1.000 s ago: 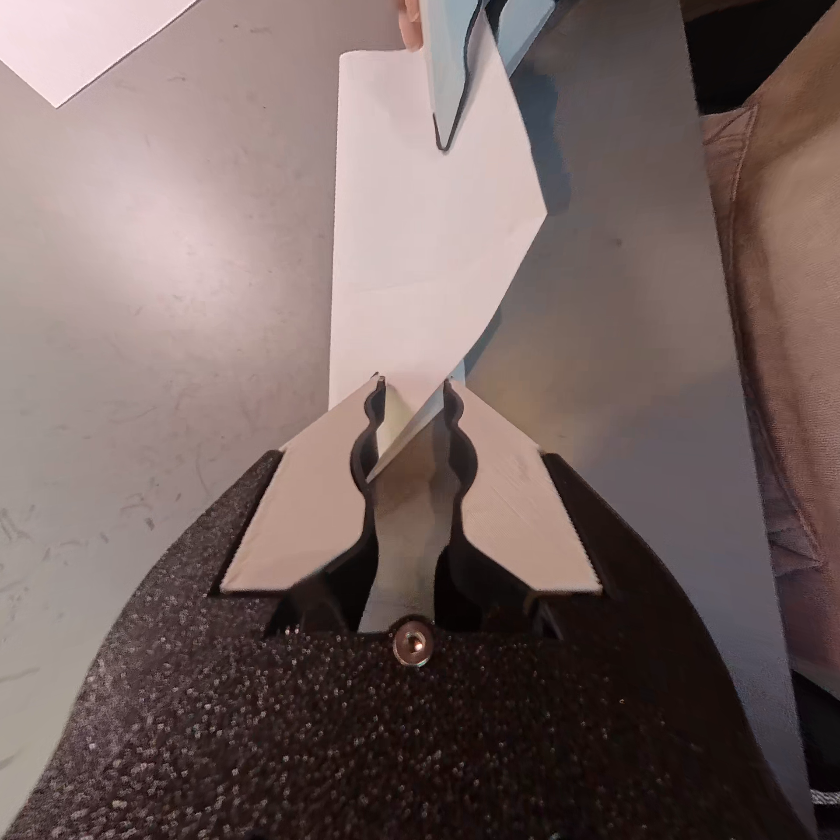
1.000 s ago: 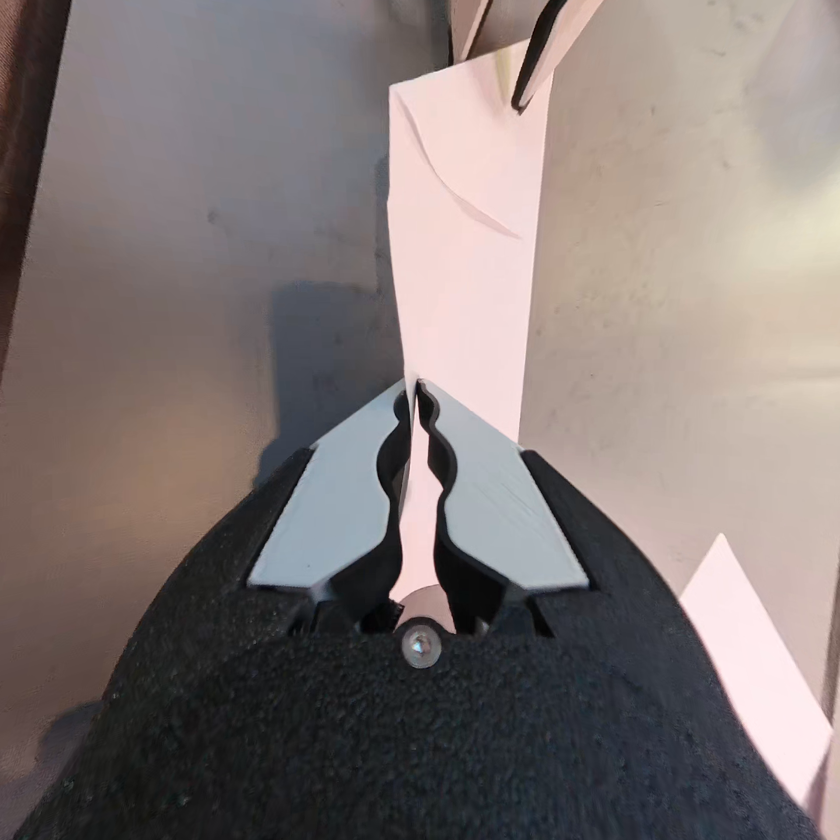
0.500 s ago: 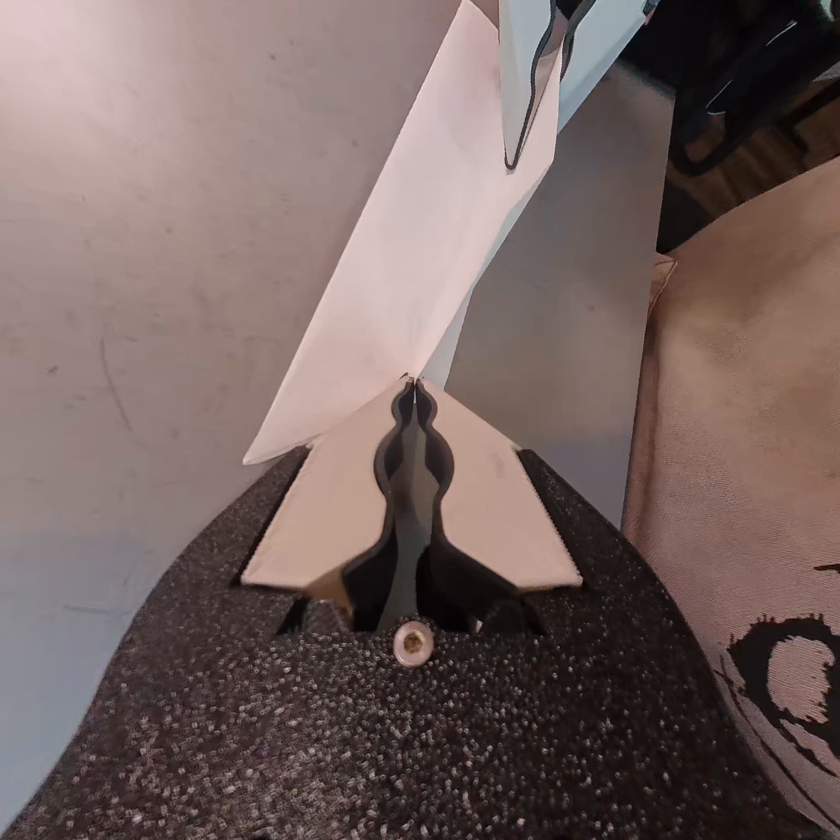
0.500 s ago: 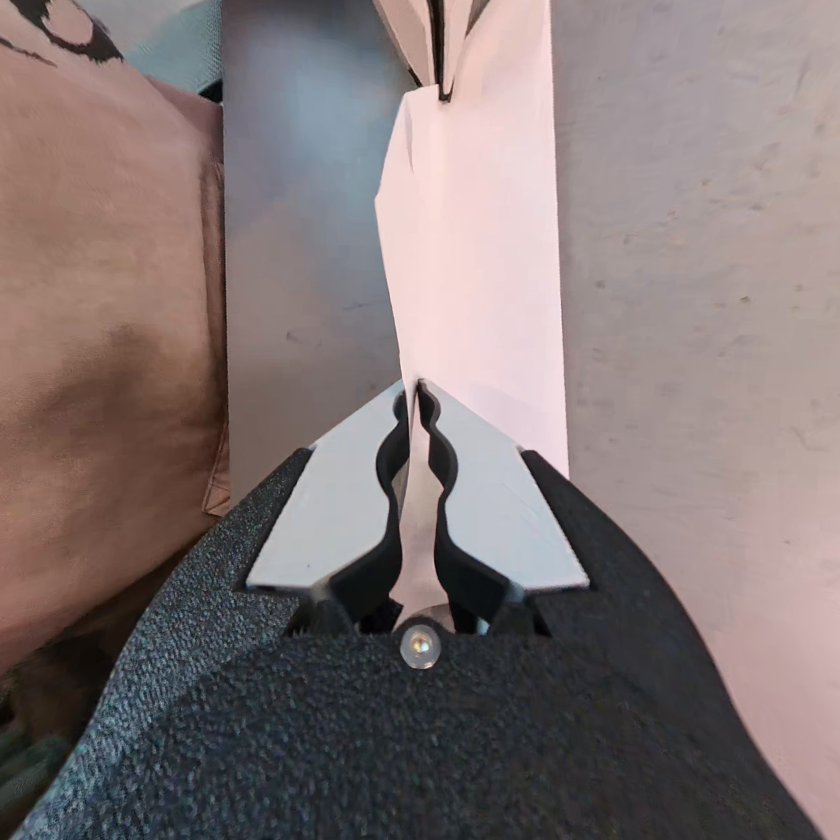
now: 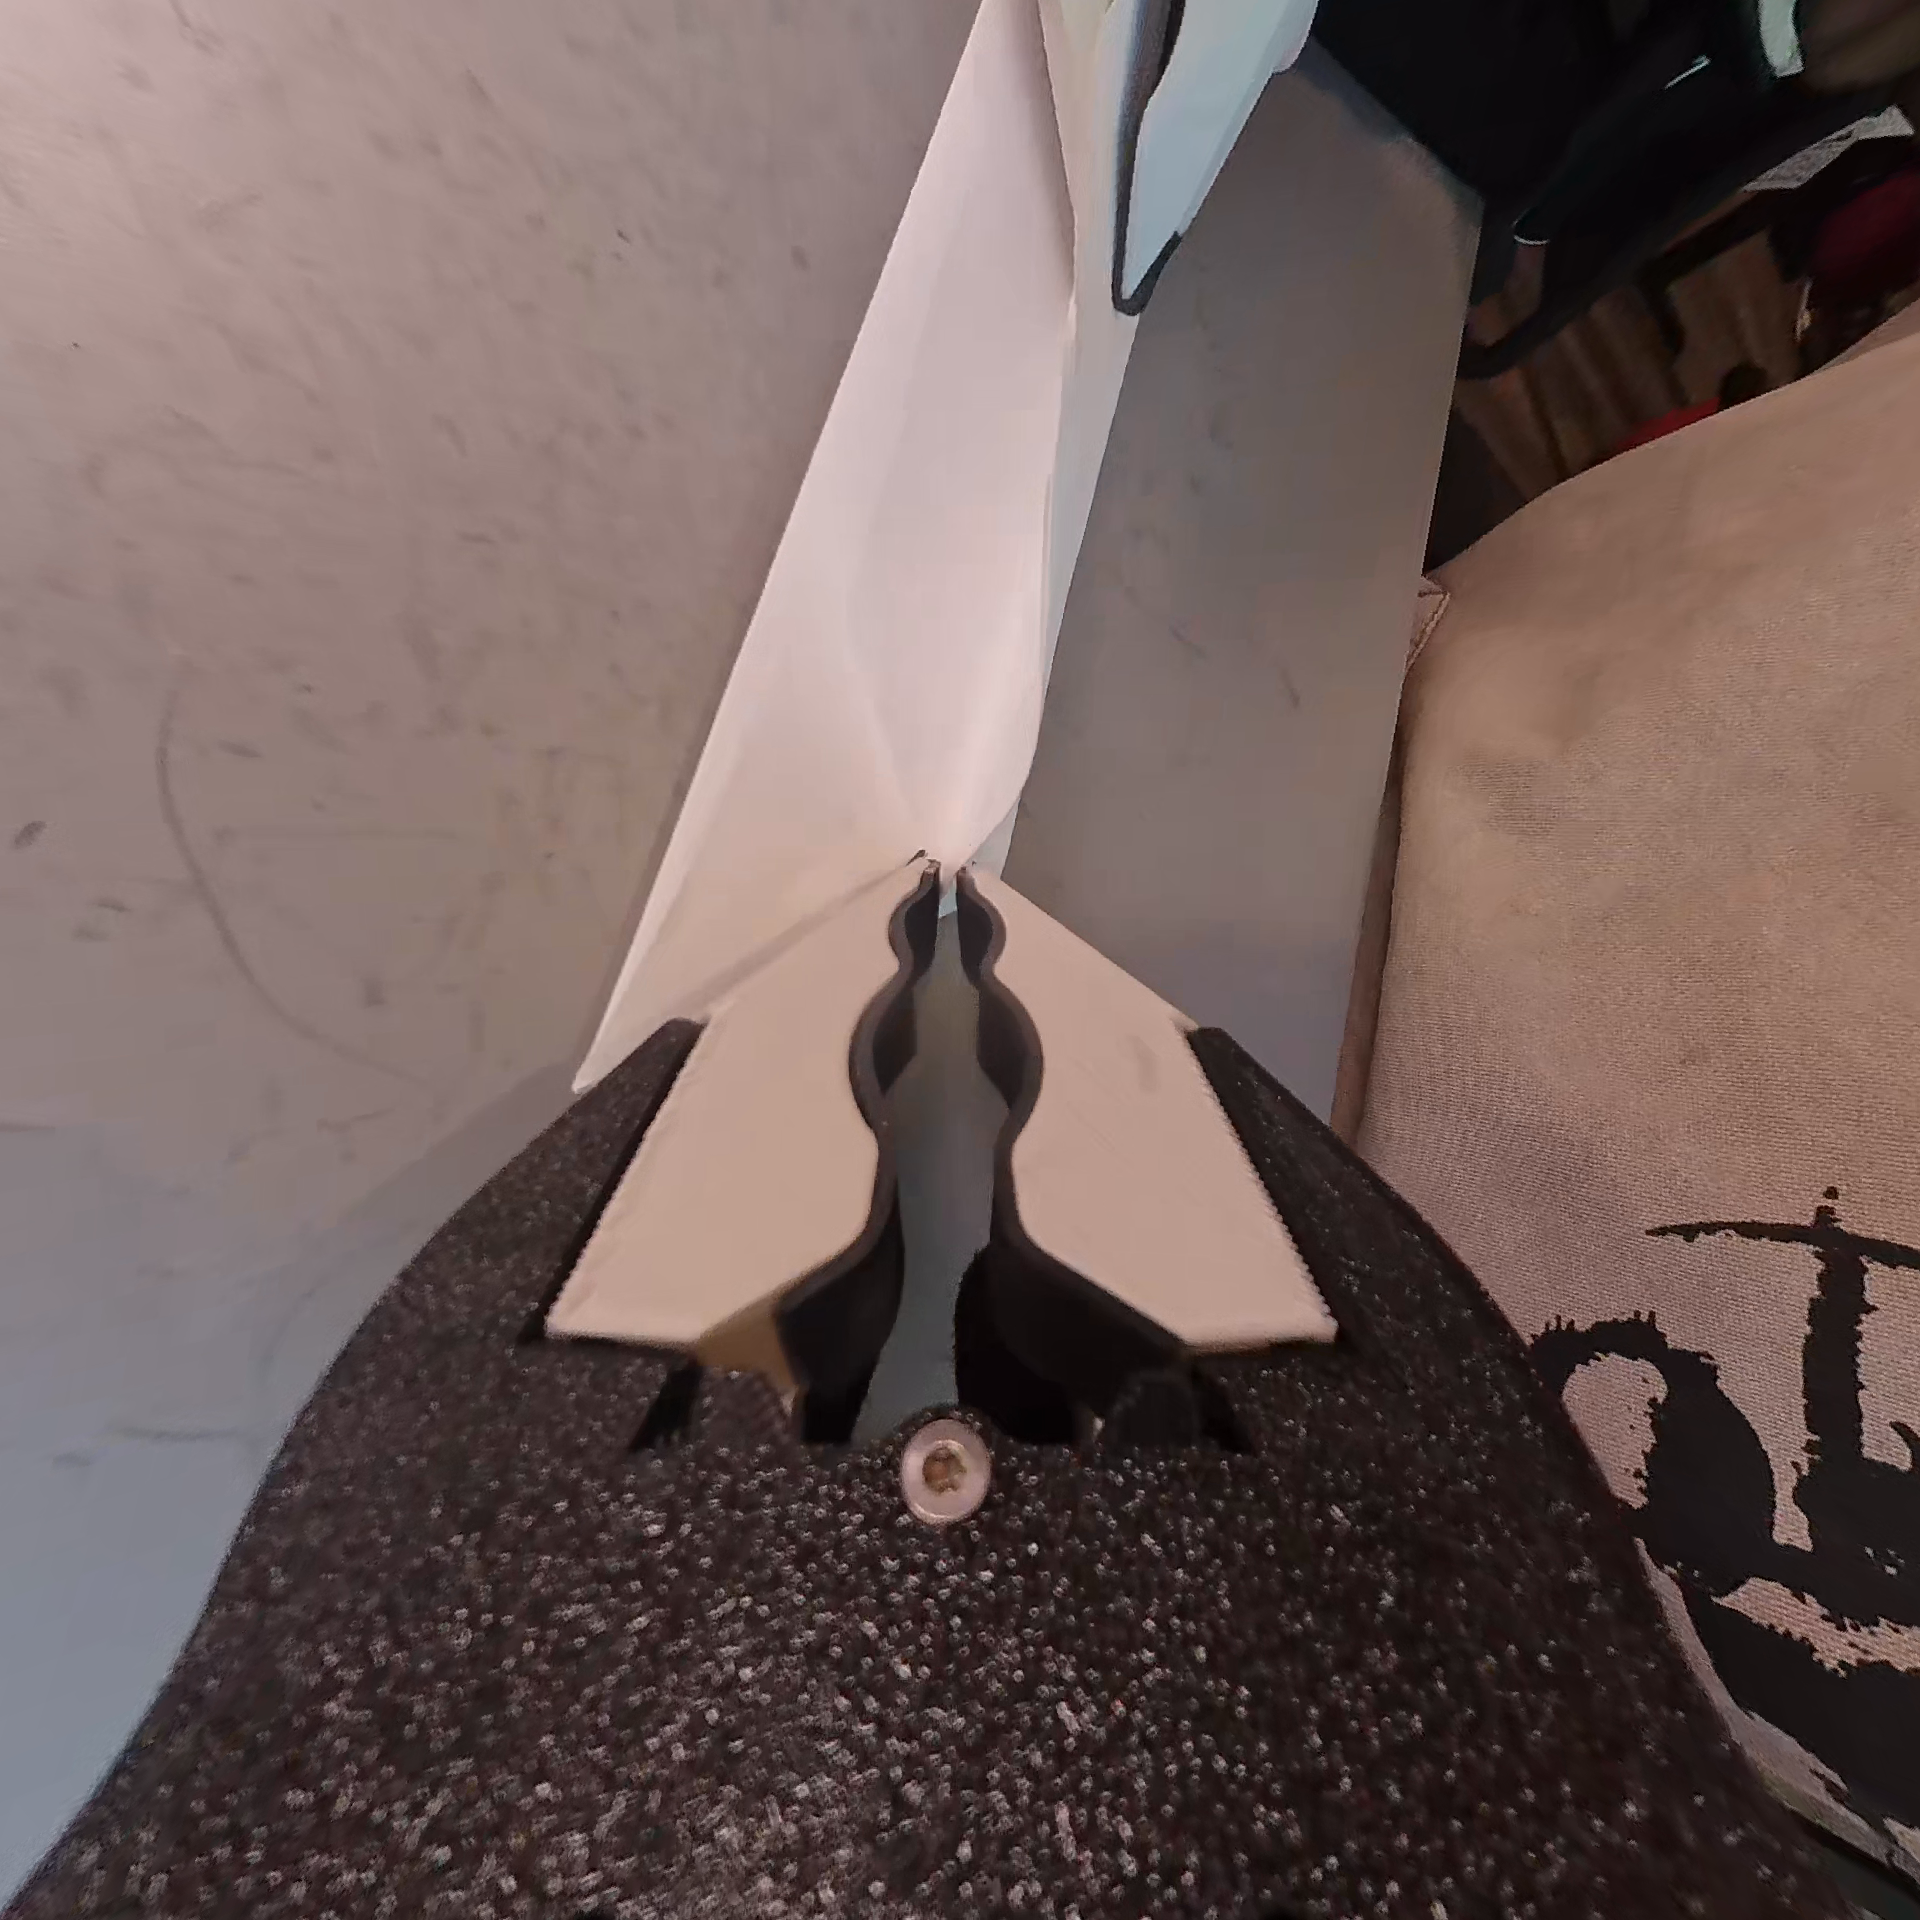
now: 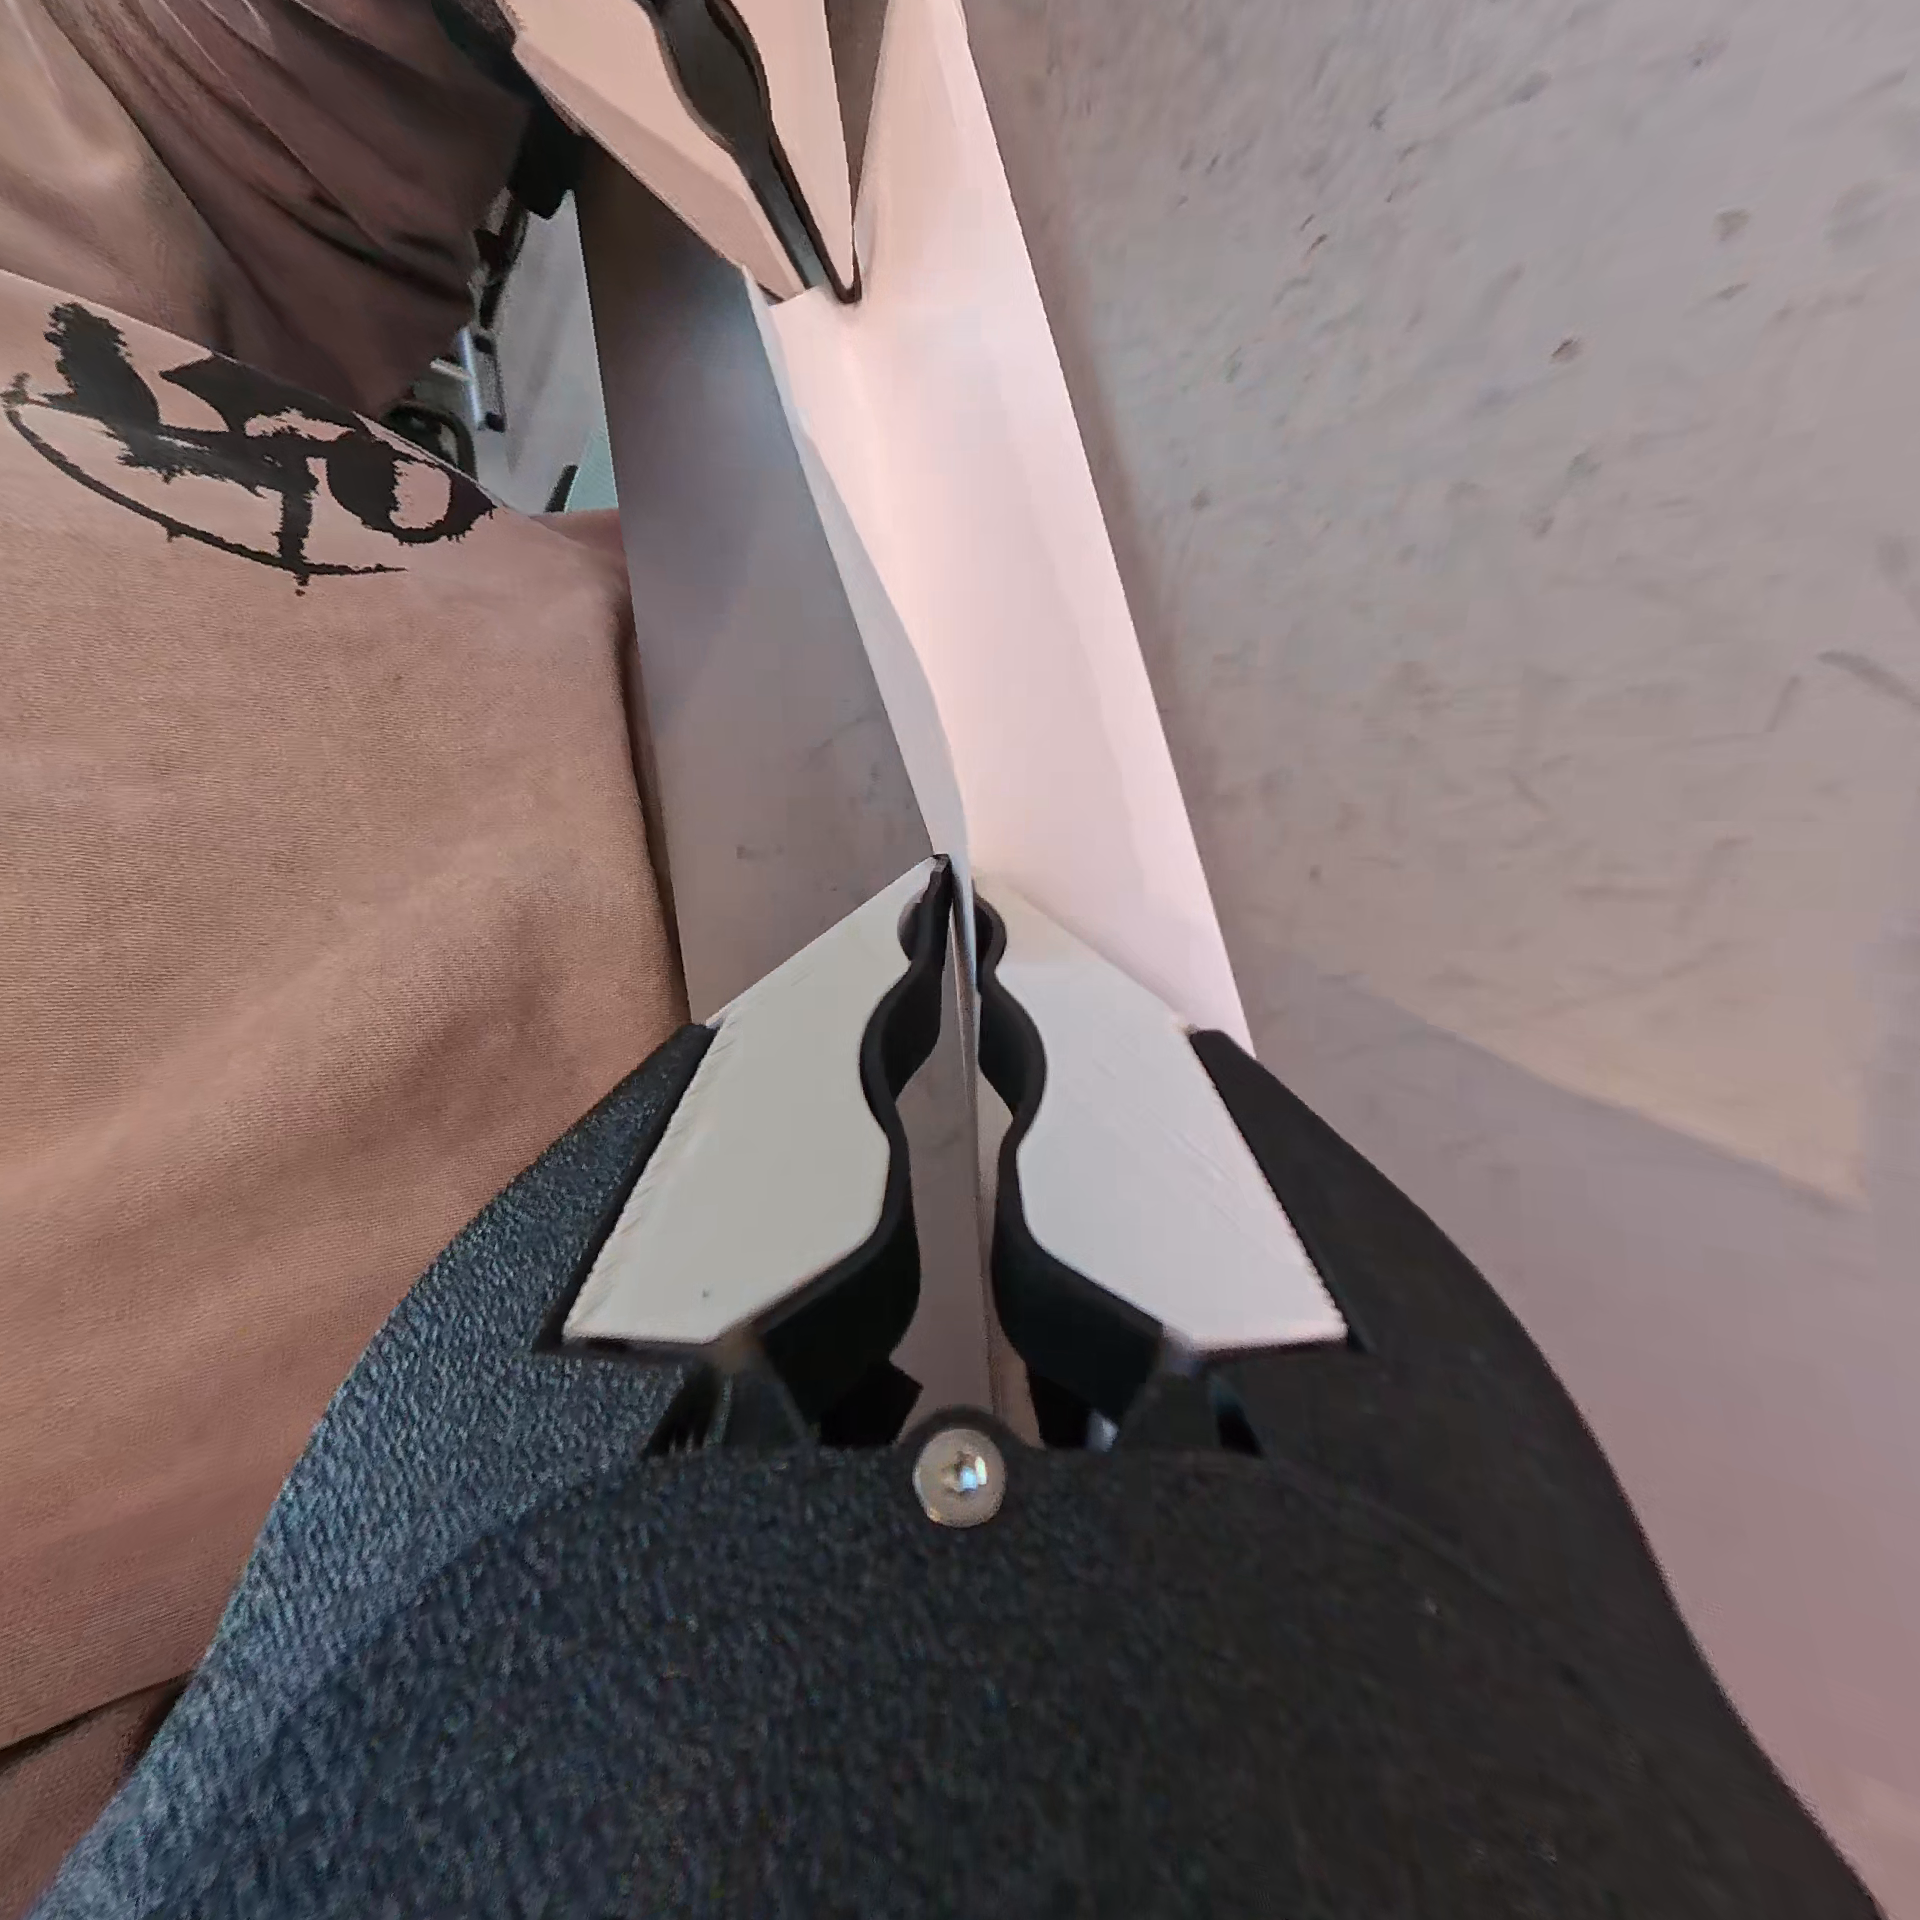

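Note:
A folded white sheet of paper [image 5: 914, 582] is stretched between my two grippers above a grey table [image 5: 364, 520]. My left gripper [image 5: 943, 878] is shut on one end of it. My right gripper [image 6: 954, 883] is shut on the other end, and the paper [image 6: 966, 540] runs away from it to the left gripper [image 6: 821, 281] at the top. In the left wrist view the right gripper [image 5: 1127, 296] pinches the far end at the top. The paper is lifted off the table and slightly creased.
A person in a tan garment with a black print [image 5: 1662, 1039] stands at the table's near edge, also in the right wrist view [image 6: 291, 831]. Dark furniture [image 5: 1610, 156] shows beyond the table edge. The grey table [image 6: 1507, 520] spreads wide on the far side. The left gripper's tips are roughly 15 cm from the right gripper's.
Both grippers have lifted and turned the paper toward the table's near edge. The left gripper has closed on the paper end. The loose sheet seen earlier is out of view.

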### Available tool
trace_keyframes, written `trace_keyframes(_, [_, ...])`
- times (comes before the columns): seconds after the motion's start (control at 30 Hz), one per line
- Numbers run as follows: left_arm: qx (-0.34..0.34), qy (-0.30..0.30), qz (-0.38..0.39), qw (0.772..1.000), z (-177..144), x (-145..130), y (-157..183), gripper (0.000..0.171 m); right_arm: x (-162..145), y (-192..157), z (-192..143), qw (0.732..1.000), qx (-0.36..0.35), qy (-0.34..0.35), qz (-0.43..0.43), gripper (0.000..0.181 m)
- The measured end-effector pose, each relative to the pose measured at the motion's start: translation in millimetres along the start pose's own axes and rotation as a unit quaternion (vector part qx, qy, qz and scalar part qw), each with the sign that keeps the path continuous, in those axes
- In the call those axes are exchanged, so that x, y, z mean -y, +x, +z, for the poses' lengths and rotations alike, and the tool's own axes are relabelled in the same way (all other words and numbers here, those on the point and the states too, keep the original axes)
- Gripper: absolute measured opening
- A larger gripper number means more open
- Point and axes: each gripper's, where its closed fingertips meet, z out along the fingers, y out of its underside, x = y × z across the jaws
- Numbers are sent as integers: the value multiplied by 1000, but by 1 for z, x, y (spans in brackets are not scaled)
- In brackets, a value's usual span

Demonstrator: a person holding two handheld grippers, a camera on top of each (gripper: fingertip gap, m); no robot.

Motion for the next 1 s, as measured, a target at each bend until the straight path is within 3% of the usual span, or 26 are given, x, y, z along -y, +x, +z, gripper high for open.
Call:
trace_keyframes(0.23, [-2,-4,29,1000,-4,4,9,16,-2,0,3,999,19,-30,25,0])
trace_keyframes(0.43, [25,3,33,999,6,7,7,9,-3,-1,3,998,24,-39,33,0])
trace_keyframes(0.67, [-20,12,-59,998,7,5,2,0,-2,-2,1,998,36,-18,51,0])
trace_keyframes(0.83, [-25,-19,-69,997,7,3,2,0,2,2,-8,998,19,18,59,6])
trace_keyframes(0.9, [-29,-26,-73,997,7,3,2,0,8,1,-15,998,-1,46,32,11])
trace_keyframes(1.0, [-37,-25,-80,996,7,3,2,0,16,-8,-21,992,-70,58,-93,22])
